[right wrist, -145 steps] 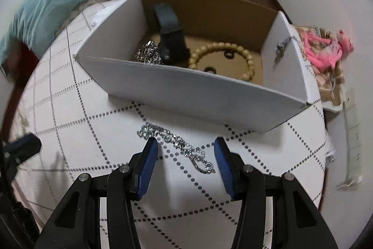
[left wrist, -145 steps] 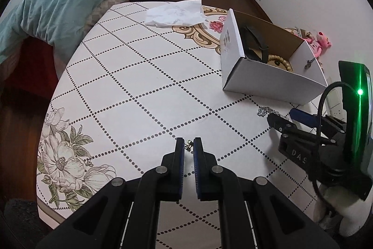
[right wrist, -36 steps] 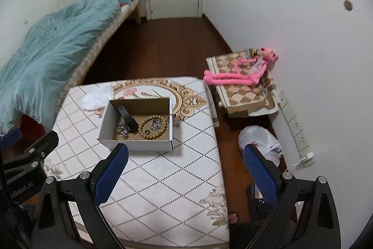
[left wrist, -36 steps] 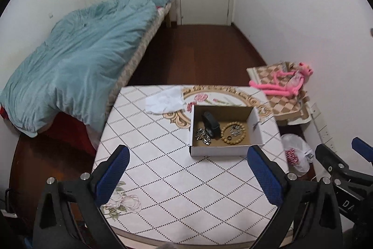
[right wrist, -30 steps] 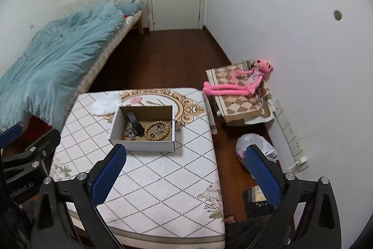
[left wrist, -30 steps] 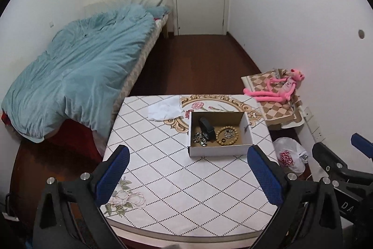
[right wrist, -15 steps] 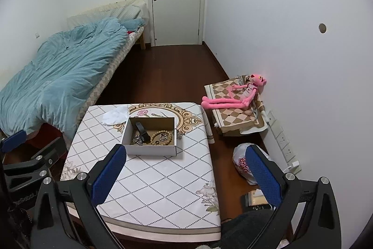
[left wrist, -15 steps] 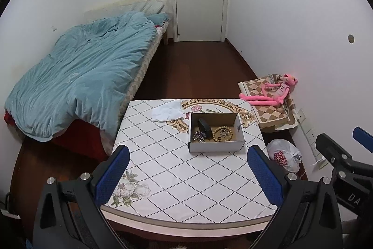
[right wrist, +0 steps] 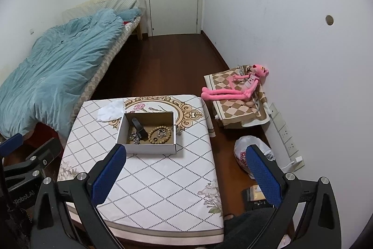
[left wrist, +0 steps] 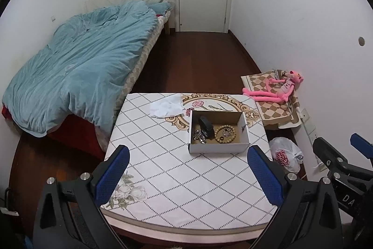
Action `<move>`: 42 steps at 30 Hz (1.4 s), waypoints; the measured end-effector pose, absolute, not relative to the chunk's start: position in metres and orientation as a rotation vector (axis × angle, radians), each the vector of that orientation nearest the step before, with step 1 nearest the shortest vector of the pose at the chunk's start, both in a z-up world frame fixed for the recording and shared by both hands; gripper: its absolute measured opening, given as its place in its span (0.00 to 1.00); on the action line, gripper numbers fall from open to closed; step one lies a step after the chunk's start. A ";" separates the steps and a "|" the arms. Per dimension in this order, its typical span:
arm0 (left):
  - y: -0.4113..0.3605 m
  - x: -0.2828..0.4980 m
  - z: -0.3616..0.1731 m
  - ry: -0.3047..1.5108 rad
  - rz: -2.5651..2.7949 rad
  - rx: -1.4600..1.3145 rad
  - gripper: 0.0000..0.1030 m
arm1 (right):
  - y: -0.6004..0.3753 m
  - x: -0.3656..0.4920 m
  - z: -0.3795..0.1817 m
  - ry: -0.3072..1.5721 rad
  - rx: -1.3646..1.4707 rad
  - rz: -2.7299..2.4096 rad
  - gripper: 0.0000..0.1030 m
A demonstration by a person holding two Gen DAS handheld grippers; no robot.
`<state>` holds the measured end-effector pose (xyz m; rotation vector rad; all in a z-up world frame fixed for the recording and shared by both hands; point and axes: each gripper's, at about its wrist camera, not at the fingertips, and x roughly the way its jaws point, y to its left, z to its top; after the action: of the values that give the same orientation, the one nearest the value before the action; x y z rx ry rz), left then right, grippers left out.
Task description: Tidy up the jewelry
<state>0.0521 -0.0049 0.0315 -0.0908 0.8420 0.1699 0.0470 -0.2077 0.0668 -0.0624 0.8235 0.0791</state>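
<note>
A white cardboard box (left wrist: 218,148) (right wrist: 149,148) stands on the patterned table (left wrist: 177,174) (right wrist: 149,179). Inside it lie a wooden bead bracelet (left wrist: 224,133) (right wrist: 161,132), a black band (left wrist: 206,126) (right wrist: 139,127) and silver chains (left wrist: 198,135) (right wrist: 134,138). My left gripper (left wrist: 187,175) is wide open and empty, held high above the table's near side. My right gripper (right wrist: 184,173) is wide open and empty, high above the table's right edge. Each gripper also shows at the edge of the other's view.
A white tissue (left wrist: 166,106) lies at the table's far side. A bed with a blue duvet (left wrist: 77,67) stands left. A pink plush toy (left wrist: 275,89) lies on a checkered cushion right. A plastic bag (right wrist: 250,149) sits on the wooden floor.
Both grippers opened, let go of the small pieces, and have risen far up and back from the table. The chain that lay before the box is now in the box.
</note>
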 end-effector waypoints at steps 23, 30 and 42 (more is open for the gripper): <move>0.004 0.115 -0.007 0.950 0.197 -0.064 1.00 | -0.187 0.127 0.023 0.940 -0.095 0.078 1.00; 0.004 0.117 -0.010 0.964 0.197 -0.071 1.00 | -0.186 0.131 0.018 0.957 -0.099 0.078 1.00; 0.009 0.119 -0.013 0.967 0.208 -0.074 1.00 | -0.185 0.132 0.015 0.967 -0.099 0.080 1.00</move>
<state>0.1187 0.0092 -0.0132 -0.0741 0.9674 0.2075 0.1320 -0.1853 0.0147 -0.0989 0.9666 0.0797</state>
